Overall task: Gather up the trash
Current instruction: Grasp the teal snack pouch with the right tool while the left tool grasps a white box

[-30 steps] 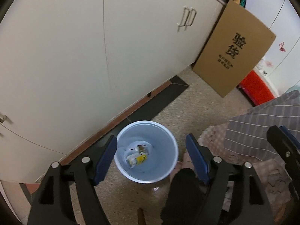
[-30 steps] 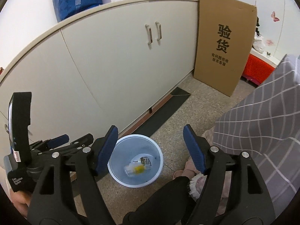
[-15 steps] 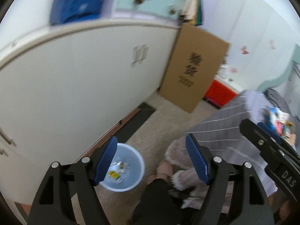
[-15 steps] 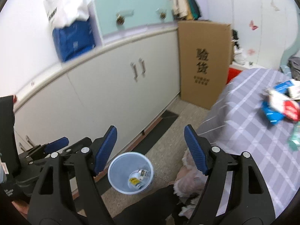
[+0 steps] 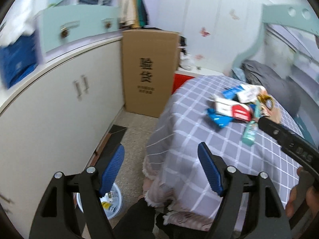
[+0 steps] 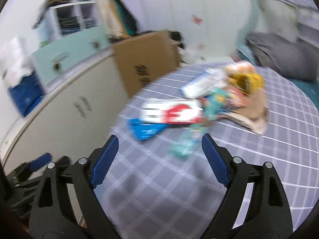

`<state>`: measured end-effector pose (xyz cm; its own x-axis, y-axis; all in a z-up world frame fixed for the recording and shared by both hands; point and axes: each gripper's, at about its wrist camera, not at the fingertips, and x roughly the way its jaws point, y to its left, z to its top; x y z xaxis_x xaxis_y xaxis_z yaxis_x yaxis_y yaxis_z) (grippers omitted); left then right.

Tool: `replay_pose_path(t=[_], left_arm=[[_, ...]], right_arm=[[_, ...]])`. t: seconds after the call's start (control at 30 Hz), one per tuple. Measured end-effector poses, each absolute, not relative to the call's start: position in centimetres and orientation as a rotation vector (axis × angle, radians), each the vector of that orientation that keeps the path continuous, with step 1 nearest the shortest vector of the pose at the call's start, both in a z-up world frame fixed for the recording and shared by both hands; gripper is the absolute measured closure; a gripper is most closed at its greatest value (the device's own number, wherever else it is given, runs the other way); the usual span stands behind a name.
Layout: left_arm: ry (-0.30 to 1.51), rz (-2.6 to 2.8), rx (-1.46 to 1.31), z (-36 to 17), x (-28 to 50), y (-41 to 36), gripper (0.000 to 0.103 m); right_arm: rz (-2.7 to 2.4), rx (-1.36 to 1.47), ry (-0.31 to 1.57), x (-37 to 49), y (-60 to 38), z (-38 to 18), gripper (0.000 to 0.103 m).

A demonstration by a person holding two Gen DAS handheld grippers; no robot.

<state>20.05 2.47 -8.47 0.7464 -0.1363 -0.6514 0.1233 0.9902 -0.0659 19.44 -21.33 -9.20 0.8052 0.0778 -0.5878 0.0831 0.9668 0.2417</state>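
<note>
A pile of trash lies on the grey checked bedspread (image 5: pixel 191 139): a red-and-white box (image 6: pixel 171 112), a blue wrapper (image 6: pixel 147 130), a teal packet (image 6: pixel 185 145) and a yellow wrapper (image 6: pixel 246 80). The pile also shows in the left wrist view (image 5: pixel 239 107). My right gripper (image 6: pixel 159 161) is open and empty, just short of the pile. My left gripper (image 5: pixel 161 167) is open and empty over the bed's edge. A pale blue bin (image 5: pixel 113 205) with some trash inside stands on the floor below the left gripper.
White cabinets (image 5: pixel 59 109) run along the left. A tall cardboard box (image 5: pixel 147 73) leans at the far end. A red container (image 5: pixel 181 81) sits behind the bed. A grey pillow (image 6: pixel 279 55) lies at the bed's far side. The right view is blurred.
Both grippers have swung up and right, away from the bin on the floor toward the trash pile on the bed. Both stay open and empty.
</note>
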Motion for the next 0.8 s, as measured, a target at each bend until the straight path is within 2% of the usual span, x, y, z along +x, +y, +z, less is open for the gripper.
replay_pose_path(t=[0.2,0.27,0.33,0.37,0.4,0.47,0.53,0.8], left_arm=[[0.773,-0.256,0.027,-8.3,22.9,-1.9,0.027],[0.783,-0.282,0.040,-8.4,23.9,-2.9,0.026],[0.794,-0.282,0.050,-8.5,25.0,-3.6,0.025],[0.796,-0.284,0.048,-8.5,25.4,-4.0,0.025],[0.799,-0.287,0.045,-8.5,25.7,-4.3,0.025],[0.820,-0.294,0.034,-8.7,26.8,-4.8,0.025],[0.833,-0.304,0.030,-8.7,27.8,-5.8,0.025],[0.790,-0.366,0.159,-8.2,29.4,-11.8,0.024]], right_arm=[[-0.022,0.315,0.749,23.3,-25.5,-11.7,0.020],[-0.011,0.322,0.786,24.5,-25.8,-12.4,0.029],[0.007,0.321,0.807,25.4,-25.9,-12.9,0.047],[0.017,0.327,0.816,25.7,-25.8,-13.1,0.053],[0.038,0.343,0.821,25.9,-26.0,-13.3,0.066],[0.062,0.359,0.810,25.6,-26.5,-13.4,0.067],[0.072,0.382,0.775,24.5,-27.4,-12.9,0.078],[0.000,0.370,0.663,21.9,-31.4,-10.8,0.080]])
